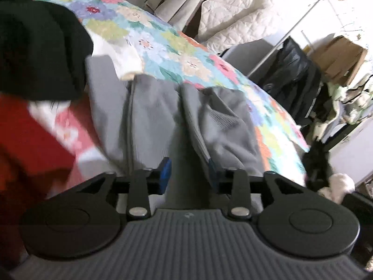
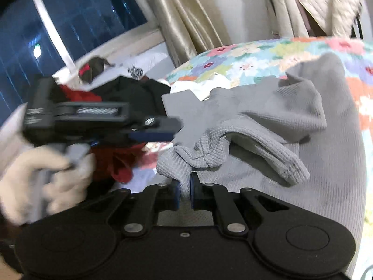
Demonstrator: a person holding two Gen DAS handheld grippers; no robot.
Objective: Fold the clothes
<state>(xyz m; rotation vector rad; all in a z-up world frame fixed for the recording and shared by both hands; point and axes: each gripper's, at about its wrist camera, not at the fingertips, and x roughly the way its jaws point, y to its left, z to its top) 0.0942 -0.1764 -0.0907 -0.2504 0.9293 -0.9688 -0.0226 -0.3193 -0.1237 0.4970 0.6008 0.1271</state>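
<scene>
Grey knit garment (image 2: 268,126) lies bunched on floral bed (image 2: 244,53); right tool (image 2: 185,192) nearly closed, pinching ribbed cuff; left tool (image 1: 188,175) parted, straddling fabric, gripping nothing visibly; advice: pull sleeve taut, fold flat.

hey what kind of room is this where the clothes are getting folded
Most likely a bedroom at home: a floral bedspread covers the bed where the grey garment lies, a curtain hangs beside a window, and quilted bedding is stacked behind.
</scene>
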